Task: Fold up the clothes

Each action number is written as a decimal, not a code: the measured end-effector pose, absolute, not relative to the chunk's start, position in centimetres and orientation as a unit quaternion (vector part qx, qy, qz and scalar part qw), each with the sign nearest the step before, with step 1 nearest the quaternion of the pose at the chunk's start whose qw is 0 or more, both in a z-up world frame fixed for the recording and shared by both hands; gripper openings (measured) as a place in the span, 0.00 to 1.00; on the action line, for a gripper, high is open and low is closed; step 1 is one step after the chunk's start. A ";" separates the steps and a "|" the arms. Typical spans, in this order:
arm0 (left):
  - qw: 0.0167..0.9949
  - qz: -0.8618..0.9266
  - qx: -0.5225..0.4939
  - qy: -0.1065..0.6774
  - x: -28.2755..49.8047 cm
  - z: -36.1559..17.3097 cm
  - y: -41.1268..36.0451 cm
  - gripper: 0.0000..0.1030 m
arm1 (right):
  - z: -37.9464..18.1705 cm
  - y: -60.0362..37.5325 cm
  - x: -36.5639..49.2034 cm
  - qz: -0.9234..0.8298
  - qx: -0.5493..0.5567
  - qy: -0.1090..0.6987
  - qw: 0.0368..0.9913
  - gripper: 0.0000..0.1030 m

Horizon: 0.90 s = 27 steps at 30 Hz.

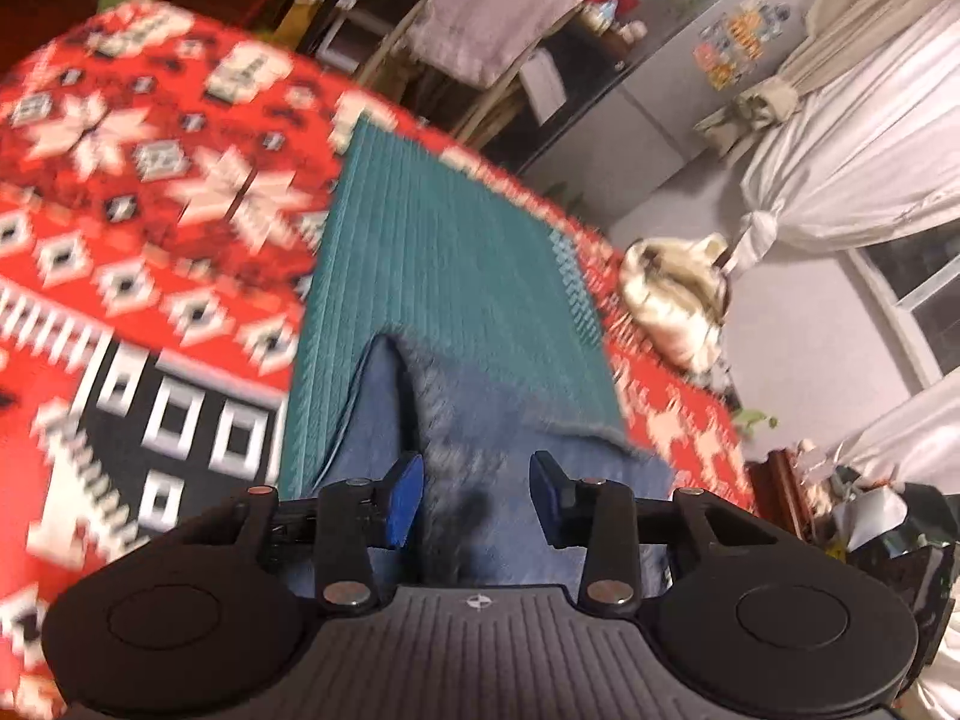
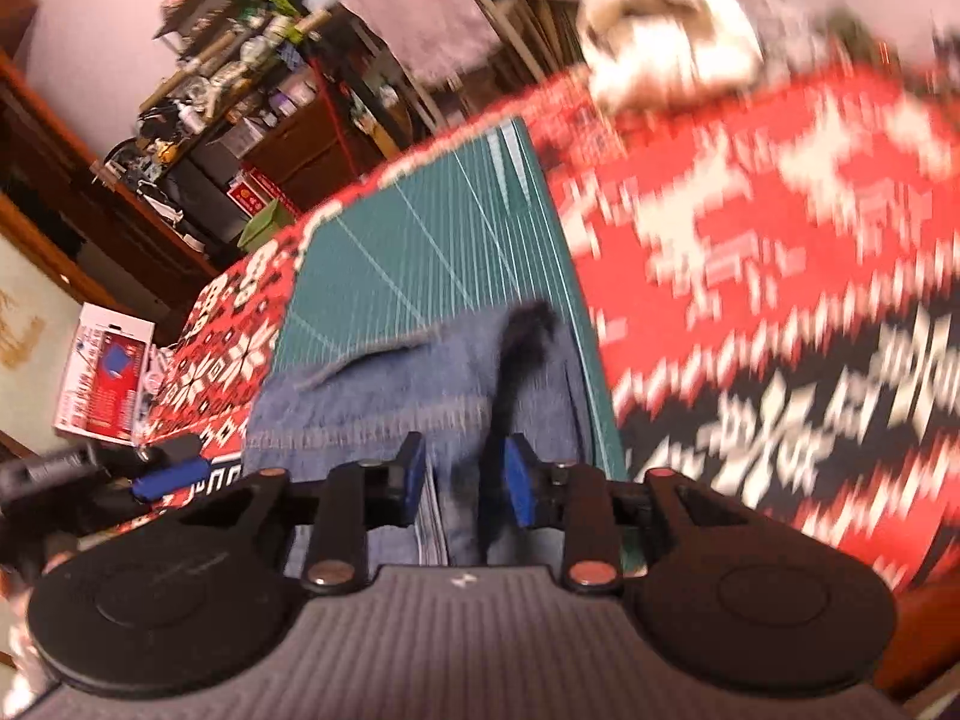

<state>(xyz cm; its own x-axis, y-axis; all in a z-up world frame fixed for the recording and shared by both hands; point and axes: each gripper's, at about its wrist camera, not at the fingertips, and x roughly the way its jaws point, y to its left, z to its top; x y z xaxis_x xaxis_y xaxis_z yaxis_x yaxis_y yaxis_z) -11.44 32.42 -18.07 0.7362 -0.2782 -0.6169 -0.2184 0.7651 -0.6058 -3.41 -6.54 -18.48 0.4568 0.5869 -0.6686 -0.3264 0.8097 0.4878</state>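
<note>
Your denim piece lies on the near end of the green cutting mat, frayed edge facing away from you; in the right wrist view the same denim shows a stitched seam running across it and a dark patch near its right edge. Both views are motion-blurred, so fine detail is lost.

Left tool: blue pads well apart, fabric showing in the gap betw. them, nothing pinched. It sits just over the near part of the denim; can't tell if it touches.

Right tool: pads closer together but w/ a clear gap, a fold of denim standing betw. them. Can't tell whether they press on it.

The mat rests on a red, white and black patterned cloth covering the desk. A pale crumpled bundle sits at the cloth's far right edge, near the mat. Beyond that: white curtains, a fridge w/ magnets, a grey towel hanging on a rack. Right wrist view shows cluttered shelves and a white box at left.
</note>
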 end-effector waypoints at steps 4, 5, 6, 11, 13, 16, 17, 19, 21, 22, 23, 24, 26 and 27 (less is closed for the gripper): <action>0.875 -0.037 -0.313 0.368 -8.0 -18.0 30.9 0.34 | -17.2 -3.4 -1.9 0.279 0.111 0.408 0.862 0.30; 0.873 -0.039 -0.307 0.377 -7.1 -18.5 30.5 0.26 | -17.2 -2.5 -1.6 0.283 0.101 0.400 0.866 0.30; 0.871 -0.041 -0.300 0.386 -6.2 -18.9 30.0 0.19 | -17.2 -1.7 -1.3 0.286 0.091 0.392 0.870 0.30; 0.871 -0.045 -0.279 0.401 -5.1 -21.4 29.0 0.15 | -20.1 0.7 -0.5 0.284 0.058 0.406 0.867 0.29; 0.869 -0.044 -0.280 0.406 -5.2 -22.6 29.3 0.08 | -21.7 0.5 -0.4 0.279 0.057 0.417 0.863 0.22; 0.858 -0.056 -0.321 0.397 -5.8 -23.8 30.9 0.03 | -22.4 -0.5 -0.9 0.281 0.060 0.404 0.869 0.19; 0.850 -0.062 -0.344 0.395 -5.9 -24.2 31.6 0.03 | -22.4 -0.8 -1.0 0.280 0.060 0.405 0.868 0.19; 0.837 -0.066 -0.378 0.391 -6.1 -24.7 32.4 0.03 | -22.3 -1.1 -1.1 0.279 0.062 0.406 0.868 0.19; 0.840 -0.059 -0.368 0.394 -6.2 -24.2 32.0 0.03 | -22.2 -1.4 -1.2 0.277 0.065 0.407 0.868 0.18; 0.846 -0.052 -0.354 0.395 -6.3 -23.7 31.6 0.03 | -21.9 -1.4 -1.3 0.276 0.062 0.406 0.869 0.17; 0.852 -0.045 -0.339 0.396 -6.3 -23.1 31.2 0.02 | -21.6 -1.4 -1.4 0.277 0.059 0.403 0.870 0.15; 0.858 -0.037 -0.326 0.394 -6.4 -22.4 30.9 0.02 | -21.2 -1.3 -1.5 0.277 0.056 0.401 0.871 0.10; 0.869 -0.030 -0.314 0.382 -6.6 -21.3 30.8 0.04 | -20.3 -1.2 -1.7 0.276 0.052 0.388 0.878 0.07; 0.871 -0.028 -0.314 0.377 -6.5 -20.9 30.9 0.05 | -19.9 -1.2 -1.7 0.275 0.051 0.381 0.881 0.07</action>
